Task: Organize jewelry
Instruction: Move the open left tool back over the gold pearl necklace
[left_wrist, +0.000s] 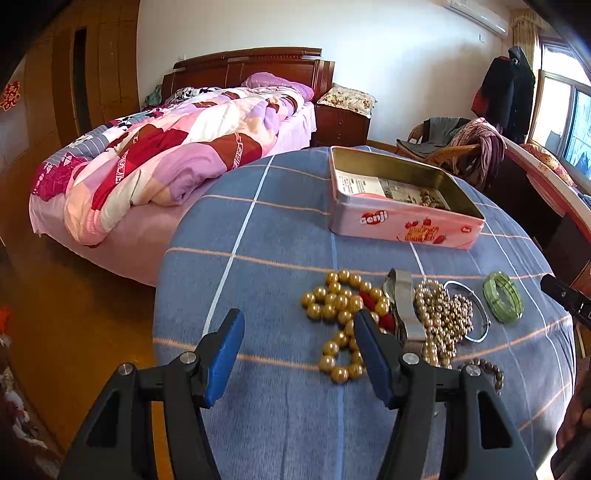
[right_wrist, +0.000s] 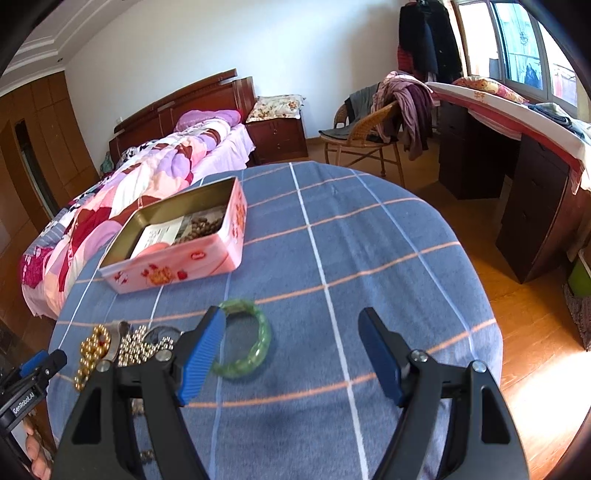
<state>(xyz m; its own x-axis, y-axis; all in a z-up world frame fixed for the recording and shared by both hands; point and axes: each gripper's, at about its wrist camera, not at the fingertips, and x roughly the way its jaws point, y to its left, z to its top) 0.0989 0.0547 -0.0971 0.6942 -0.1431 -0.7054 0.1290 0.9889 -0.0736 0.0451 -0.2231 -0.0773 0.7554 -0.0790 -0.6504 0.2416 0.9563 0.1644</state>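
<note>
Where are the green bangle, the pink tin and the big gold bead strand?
green bangle (right_wrist: 263, 334): right wrist view, on its right-hand rim.
pink tin (left_wrist: 402, 227): left wrist view, on its printed front wall.
gold bead strand (left_wrist: 334, 301): left wrist view, on the clustered upper beads.

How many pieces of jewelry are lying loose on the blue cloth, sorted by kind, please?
Bead strands: 3 (large gold beads, small silvery beads, dark brown beads)
Bangles: 2 (green bangle, thin silver bangle)
Watch: 1 (grey-strapped watch)
Total: 6
Another brown bead strand already lies inside the pink tin.
</note>
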